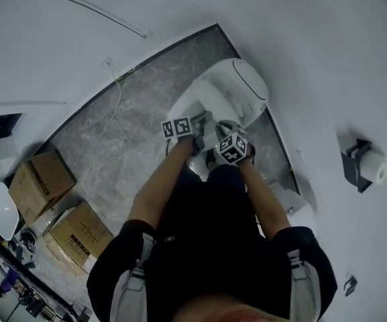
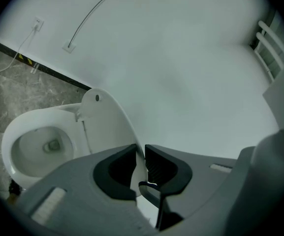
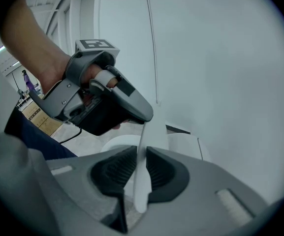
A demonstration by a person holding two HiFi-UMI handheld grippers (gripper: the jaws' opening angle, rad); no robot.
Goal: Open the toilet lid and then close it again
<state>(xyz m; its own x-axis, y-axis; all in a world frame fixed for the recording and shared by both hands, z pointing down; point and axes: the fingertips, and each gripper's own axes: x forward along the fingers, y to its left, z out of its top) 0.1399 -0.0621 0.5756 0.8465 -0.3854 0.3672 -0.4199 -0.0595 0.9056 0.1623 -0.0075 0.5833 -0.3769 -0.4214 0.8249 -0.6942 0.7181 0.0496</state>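
Currently you have both tongs on the lid.

Left tongs [image 2: 140,154]: jaws narrow, pads pinching the thin edge of the lid [image 2: 105,127]. The lid runs up and away from them towards its hinge.

Right tongs [image 3: 142,156]: jaws narrow as well, clamped on the same white edge. The left tongs sit just beyond and above them along that edge.

Lid position: lifted clear of the bowl [image 2: 38,146] and standing steeply tilted, with its free edge in the tongs and its hinge end on the far side. The bowl lies open below and to the left of the left tongs, drain in view. I cannot tell whether the lid has reached its backstop; nothing shows it leaning on anything behind.

Progress, as a judgement:
- Grip on the lid: done, two-handed.
- Opening: well under way or nearly complete, since the bowl is fully exposed. It counts as finished only once the lid stands at its rest position.
- Closing: not done. The lid is far from lying flat on the bowl.

One caution: a single moment does not say whether you are raising or lowering. The steep angle fits either the end of the lift or the start of the return.

What is left: bring the lid down onto the bowl under control, then let go with both tongs.
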